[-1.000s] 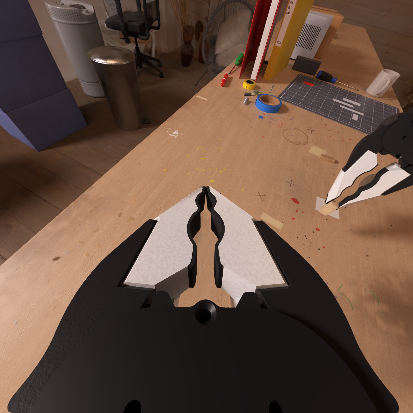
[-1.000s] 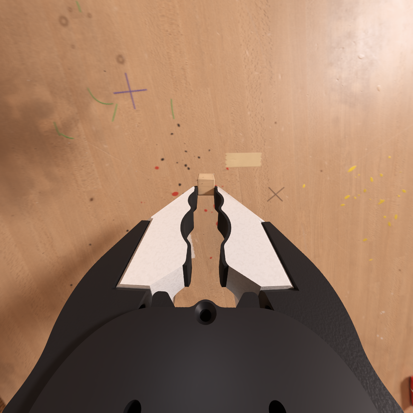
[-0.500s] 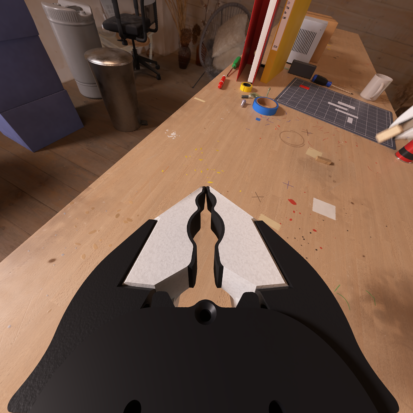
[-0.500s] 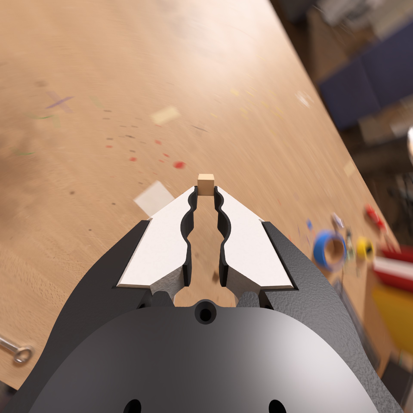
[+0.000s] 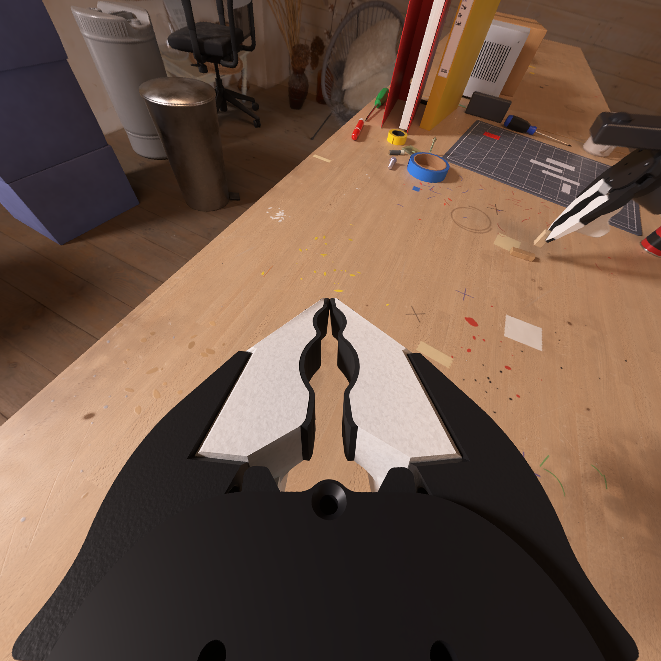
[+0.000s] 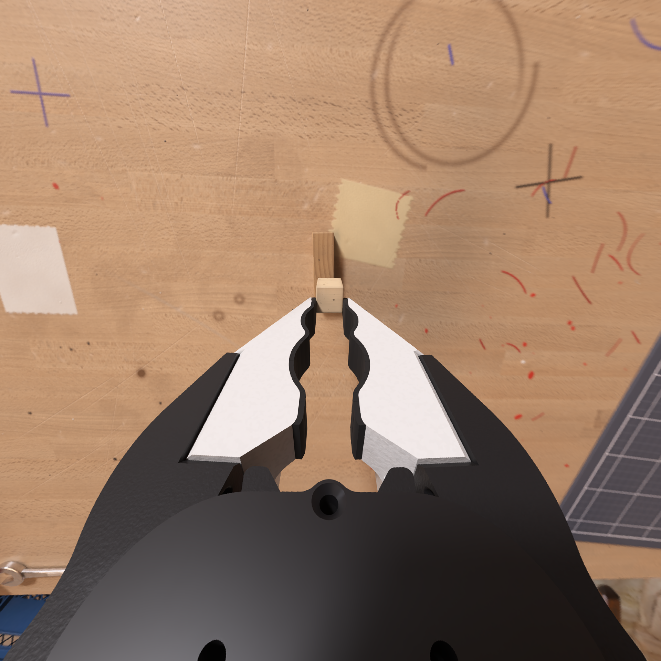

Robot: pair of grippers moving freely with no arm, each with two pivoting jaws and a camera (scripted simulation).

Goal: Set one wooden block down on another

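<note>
The right gripper (image 6: 329,304), clamped on the pale wooden block (image 6: 329,295), has swung back from 0.5 s ago and now hangs above the darker block (image 6: 323,252), which lies on the table (image 6: 179,143) beside the tape patch (image 6: 370,223). The left gripper (image 5: 329,300) remains closed and empty.

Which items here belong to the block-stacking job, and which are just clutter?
Job: pale block held by the right gripper; darker block lying on the table.

Clutter: blue tape roll, cutting mat, yellow tape roll, screwdrivers, binders.
</note>
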